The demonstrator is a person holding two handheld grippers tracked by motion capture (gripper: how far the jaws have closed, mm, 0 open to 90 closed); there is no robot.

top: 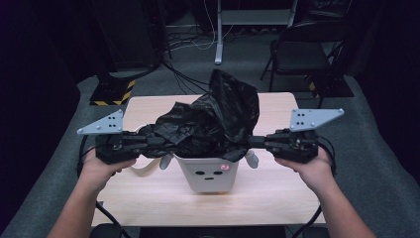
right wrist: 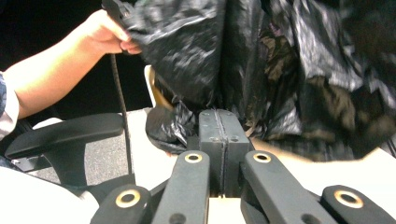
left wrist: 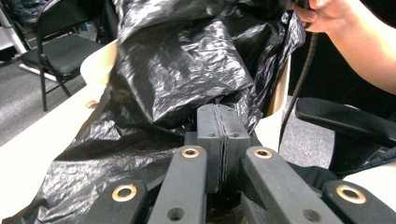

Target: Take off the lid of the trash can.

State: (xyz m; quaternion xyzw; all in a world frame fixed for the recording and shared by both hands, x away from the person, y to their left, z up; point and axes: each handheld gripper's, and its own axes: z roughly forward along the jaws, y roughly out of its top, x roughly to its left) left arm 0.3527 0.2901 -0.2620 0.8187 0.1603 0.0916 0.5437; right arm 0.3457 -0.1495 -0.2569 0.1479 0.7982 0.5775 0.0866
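Item: black bin bag (top: pixel 213 121), being fitted as a liner over a small white bin (top: pixel 208 174) on the table (top: pixel 277 193). Bag is being held stretched above the bin, between both grippers. Left gripper (top: pixel 148 140) and right gripper (top: pixel 255 143): jaws pressed together, each apparently pinching the bag's edge. Next move judged: edges are to be lowered around the rim.

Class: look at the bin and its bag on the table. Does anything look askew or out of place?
Yes. The black bag is not seated in the white bin; it is bunched up and crumpled above the rim, stretched between both tongs.
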